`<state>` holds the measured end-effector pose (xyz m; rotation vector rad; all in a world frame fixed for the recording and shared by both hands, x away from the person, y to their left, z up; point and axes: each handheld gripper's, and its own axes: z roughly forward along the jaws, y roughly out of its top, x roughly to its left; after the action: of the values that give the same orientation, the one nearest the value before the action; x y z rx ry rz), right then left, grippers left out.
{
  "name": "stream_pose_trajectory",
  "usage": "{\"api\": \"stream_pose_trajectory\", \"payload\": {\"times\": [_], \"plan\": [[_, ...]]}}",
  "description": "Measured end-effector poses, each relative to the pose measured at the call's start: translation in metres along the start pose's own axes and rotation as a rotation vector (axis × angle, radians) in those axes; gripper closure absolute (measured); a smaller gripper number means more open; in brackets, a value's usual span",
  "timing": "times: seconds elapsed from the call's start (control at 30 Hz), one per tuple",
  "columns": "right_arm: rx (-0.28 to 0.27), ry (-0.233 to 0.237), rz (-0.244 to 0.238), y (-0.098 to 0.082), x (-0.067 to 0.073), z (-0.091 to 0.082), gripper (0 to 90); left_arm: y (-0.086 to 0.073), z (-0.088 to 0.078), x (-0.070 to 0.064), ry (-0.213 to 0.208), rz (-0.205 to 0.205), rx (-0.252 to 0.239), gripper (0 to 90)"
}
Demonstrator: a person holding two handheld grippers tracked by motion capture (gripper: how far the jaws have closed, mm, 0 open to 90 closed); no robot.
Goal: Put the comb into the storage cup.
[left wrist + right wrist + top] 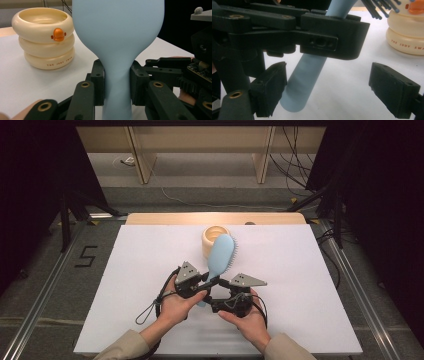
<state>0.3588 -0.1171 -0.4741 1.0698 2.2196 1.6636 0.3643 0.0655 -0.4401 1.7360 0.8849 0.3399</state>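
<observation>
My left gripper (117, 82) clamps the blue hairbrush (221, 256) by its neck, mid-table beside the cream cup (212, 238) — my right gripper (327, 85) gapes around the handle end. White tabletop (320, 285) offers wide margins; grey floor beyond.

A pale blue hairbrush (221, 255) with dark, blue-tipped bristles is held off the white surface (125, 270), its narrow handle clamped low, its oval head tilted up beside a cream ringed cup (211, 236).
</observation>
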Motion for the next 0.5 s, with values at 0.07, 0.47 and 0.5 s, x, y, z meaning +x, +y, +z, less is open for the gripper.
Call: {"api": "stream_pose_trajectory", "payload": {"times": [0.07,0.47,0.5], "plan": [[0.002,0.000,-0.002,-0.0001,0.0004,0.0006,16.0,-0.0001,-0.0001,-0.0002,0.001,0.000,-0.002,69.2],[0.002,0.009,0.005,0.0003,0.0000,0.0020,16.0,0.0006,-0.0005,0.0001,-0.004,0.004,-0.005,69.2],[0.002,0.010,0.005,0.0006,-0.0001,0.0018,16.0,0.0007,-0.0006,0.0001,-0.006,0.005,-0.006,69.2]]}}
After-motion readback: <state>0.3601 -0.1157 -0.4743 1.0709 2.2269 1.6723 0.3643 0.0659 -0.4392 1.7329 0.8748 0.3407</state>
